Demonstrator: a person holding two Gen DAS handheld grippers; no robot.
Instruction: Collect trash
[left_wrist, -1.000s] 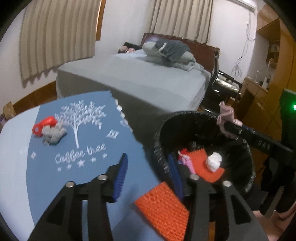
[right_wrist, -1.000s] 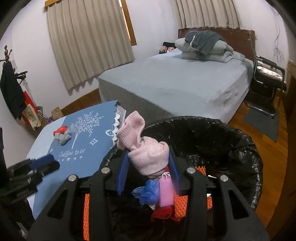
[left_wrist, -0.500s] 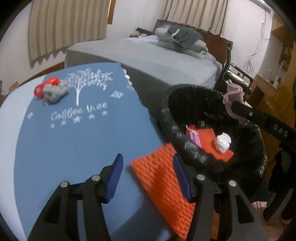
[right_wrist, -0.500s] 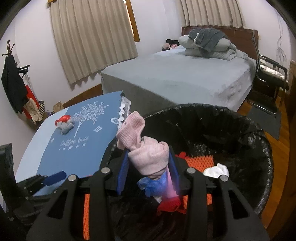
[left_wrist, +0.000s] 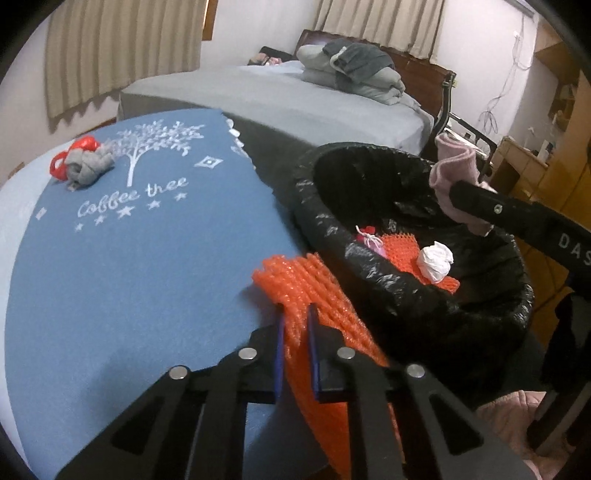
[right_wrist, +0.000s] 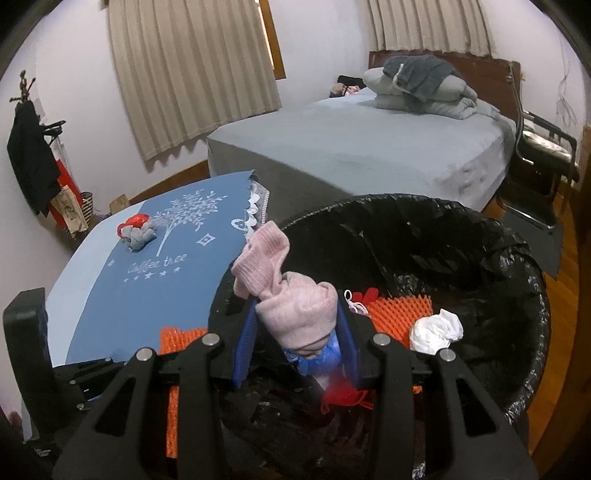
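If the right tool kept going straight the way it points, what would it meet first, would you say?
Probably the trash inside the bin. The right tool, shut on a pink sock, points down over the rim toward orange mesh and a white wad; depth is unclear.

- Premises: a bedroom in a private home.
- A made bed (right_wrist: 369, 155) with a grey cover carries folded bedding (right_wrist: 421, 88) against a dark wooden headboard (left_wrist: 424, 79).
- Beige curtains (right_wrist: 192, 74) hang over the windows.
- Dark clothing hangs on a coat stand (right_wrist: 29, 155) by the wall.
- Wooden floor (right_wrist: 565, 273) and wooden furniture (left_wrist: 524, 166) at the side.
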